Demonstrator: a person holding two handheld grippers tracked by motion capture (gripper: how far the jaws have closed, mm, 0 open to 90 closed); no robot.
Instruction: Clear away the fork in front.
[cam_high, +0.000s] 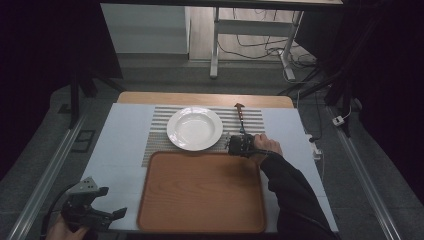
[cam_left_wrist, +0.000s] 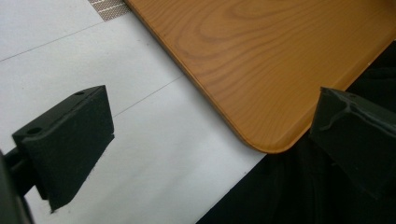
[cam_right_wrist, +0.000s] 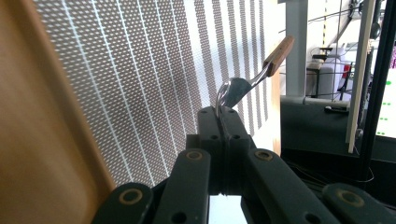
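Observation:
A metal utensil with a brown wooden handle (cam_high: 240, 116) lies along the striped placemat (cam_high: 252, 119), to the right of the white plate (cam_high: 195, 128). My right gripper (cam_high: 240, 145) is shut on its metal end. In the right gripper view the jaws meet at my right gripper (cam_right_wrist: 218, 114) around the thin metal head, and the utensil's handle (cam_right_wrist: 279, 52) points up and away, lifted off the mat. My left gripper (cam_high: 107, 216) hovers at the table's near-left corner. Its jaws stand wide apart with nothing between them, and my left gripper (cam_left_wrist: 205, 140) looks over the tray's corner.
A wooden tray (cam_high: 200, 192) with nothing on it lies in front of the plate; its rounded corner (cam_left_wrist: 261, 56) reaches the table's front edge. The white table cover (cam_high: 122, 145) spreads to the left. Desk legs and cables stand on the floor beyond the table.

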